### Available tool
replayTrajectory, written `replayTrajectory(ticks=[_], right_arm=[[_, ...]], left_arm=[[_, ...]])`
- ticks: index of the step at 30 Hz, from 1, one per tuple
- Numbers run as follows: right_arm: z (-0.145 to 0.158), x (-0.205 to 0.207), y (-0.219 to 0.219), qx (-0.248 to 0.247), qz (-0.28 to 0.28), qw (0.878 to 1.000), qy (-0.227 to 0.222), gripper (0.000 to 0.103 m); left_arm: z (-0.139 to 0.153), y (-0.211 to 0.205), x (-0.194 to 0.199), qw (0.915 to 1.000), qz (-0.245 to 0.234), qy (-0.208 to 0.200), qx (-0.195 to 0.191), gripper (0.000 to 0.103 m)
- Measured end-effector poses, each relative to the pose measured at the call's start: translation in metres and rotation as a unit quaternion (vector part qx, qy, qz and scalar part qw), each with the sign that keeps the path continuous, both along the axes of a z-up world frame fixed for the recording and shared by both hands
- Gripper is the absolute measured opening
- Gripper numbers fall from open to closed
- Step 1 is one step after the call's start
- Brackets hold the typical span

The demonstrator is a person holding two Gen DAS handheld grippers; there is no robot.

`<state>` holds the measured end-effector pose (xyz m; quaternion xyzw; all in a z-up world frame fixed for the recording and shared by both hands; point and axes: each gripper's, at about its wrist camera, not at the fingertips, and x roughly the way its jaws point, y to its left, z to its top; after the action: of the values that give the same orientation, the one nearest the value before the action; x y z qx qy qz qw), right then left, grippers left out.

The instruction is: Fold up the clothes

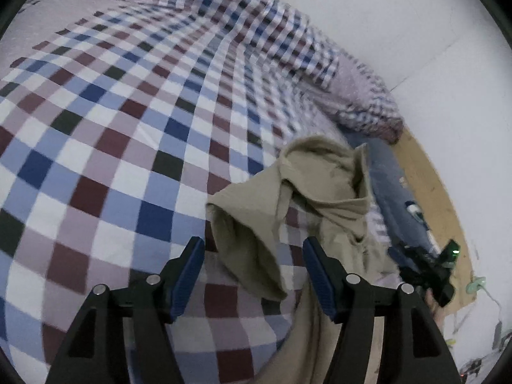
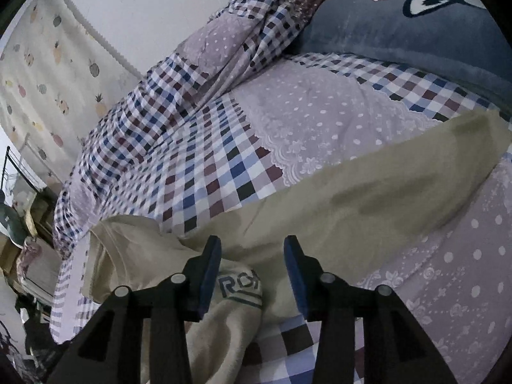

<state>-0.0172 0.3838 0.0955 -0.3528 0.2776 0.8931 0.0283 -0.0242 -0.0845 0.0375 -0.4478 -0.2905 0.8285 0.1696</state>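
Beige garment (image 1: 320, 192) crumpled on the checked bed (image 1: 96, 128).
Left gripper (image 1: 252, 275) released, hovering at 6 o'clock over a cloth fold; right gripper (image 2: 252, 272) released above the garment's printed cuff, blue pillow (image 2: 400, 28) at 1 o'clock.

A beige garment (image 1: 320, 192) is seen rumpled and partly bunched on the checked bed cover (image 1: 112, 128), one part stretched out flat across it. Dark printed lettering (image 2: 238, 286) is shown on a folded, rounded part; only "RO" can be read.
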Motion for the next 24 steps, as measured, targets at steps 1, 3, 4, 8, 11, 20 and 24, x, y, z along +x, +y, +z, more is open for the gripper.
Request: replayTrajectory(ticks=[1,3,4,8,11,20,24], right_arm=[[0.001,0.001,0.001,-0.003,0.0,1.0,0.002,0.045],[0.003,0.003,0.002,-0.007,0.0,1.0,0.005,0.045],[0.003,0.003,0.003,-0.007,0.0,1.0,0.005,0.045],[0.001,0.004,0.006,-0.012,0.0,1.0,0.005,0.045],[0.0,0.005,0.009,-0.012,0.0,1.0,0.004,0.045],[-0.003,0.003,0.012,0.006,0.009,1.0,-0.008,0.045],[-0.006,0.0,0.015,0.007,0.012,1.0,-0.013,0.045]], left_arm=[[0.0,0.002,-0.004,1.0,0.001,-0.005,0.001,0.064],[0.0,0.005,-0.012,0.9999,0.004,-0.014,0.004,0.026],[0.0,0.007,-0.017,0.9997,0.004,-0.024,0.005,0.003],[0.027,-0.008,-0.028,0.9991,0.037,0.008,-0.017,0.003],[0.062,-0.04,-0.041,0.9946,0.086,0.043,-0.038,0.002],[0.232,-0.176,-0.103,0.9421,0.231,0.136,-0.201,0.002],[0.307,-0.227,-0.122,0.9058,0.306,0.167,-0.241,0.002]])
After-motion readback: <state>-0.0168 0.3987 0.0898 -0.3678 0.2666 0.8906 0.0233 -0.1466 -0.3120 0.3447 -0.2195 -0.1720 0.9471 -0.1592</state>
